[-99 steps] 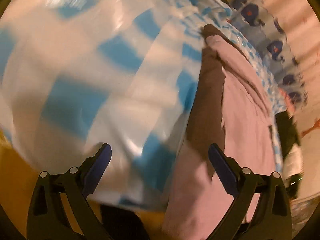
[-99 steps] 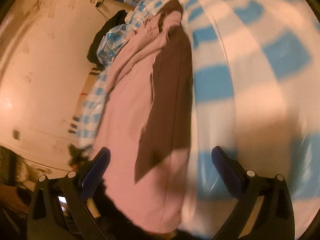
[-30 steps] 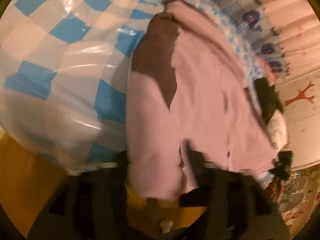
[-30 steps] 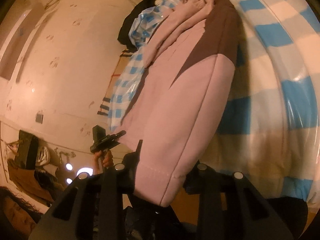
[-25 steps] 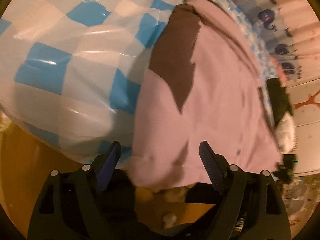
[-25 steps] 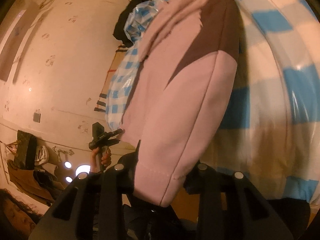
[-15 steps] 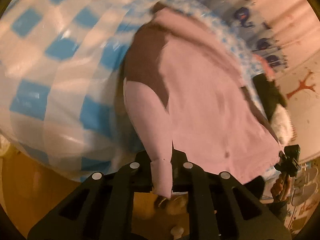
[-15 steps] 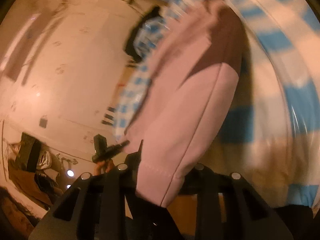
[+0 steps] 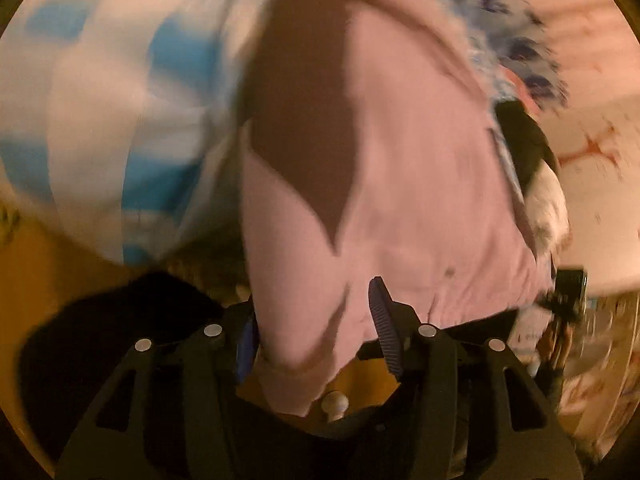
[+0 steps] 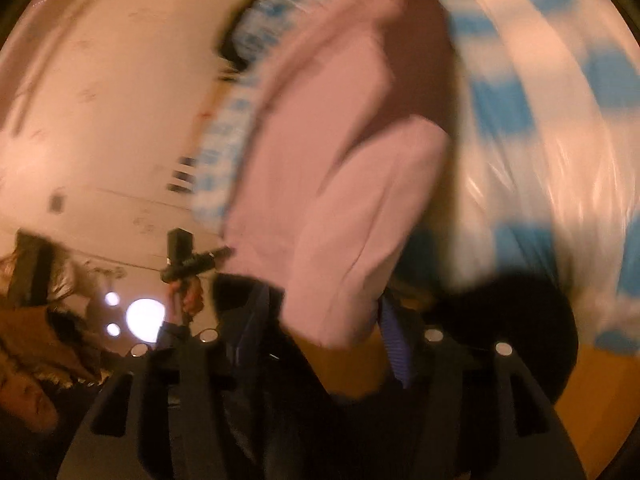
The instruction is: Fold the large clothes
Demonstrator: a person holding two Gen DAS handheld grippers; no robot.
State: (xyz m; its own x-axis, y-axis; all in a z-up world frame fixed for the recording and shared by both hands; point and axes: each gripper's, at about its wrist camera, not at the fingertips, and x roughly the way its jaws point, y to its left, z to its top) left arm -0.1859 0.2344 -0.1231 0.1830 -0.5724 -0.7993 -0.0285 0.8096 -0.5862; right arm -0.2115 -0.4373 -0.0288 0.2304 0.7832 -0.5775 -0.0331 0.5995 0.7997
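A pink garment (image 9: 420, 168) with a brown panel (image 9: 304, 120) lies on a blue-and-white checked cover (image 9: 120, 92). One pink sleeve end (image 9: 292, 360) hangs over the near edge between the fingers of my left gripper (image 9: 314, 336). Its jaws are opening and the pads no longer pinch the cloth. In the blurred right wrist view the other sleeve end (image 10: 336, 280) droops between the fingers of my right gripper (image 10: 320, 336), whose jaws are also opening off it. The garment (image 10: 320, 120) runs away up the cover (image 10: 540, 140).
A black garment (image 9: 520, 132) and something white (image 9: 548, 208) lie past the pink one's far side. A hand holds a black device (image 10: 188, 264) off the cover's corner, also in view as the device (image 9: 568, 288). A dark shape (image 10: 520, 312) and yellow floor (image 10: 592, 380) lie below the edge.
Half a second ago both grippers were shut on the pink sleeve ends. Now both sets of jaws stand apart with the cloth loose between them. Both hands have moved; the views are blurred.
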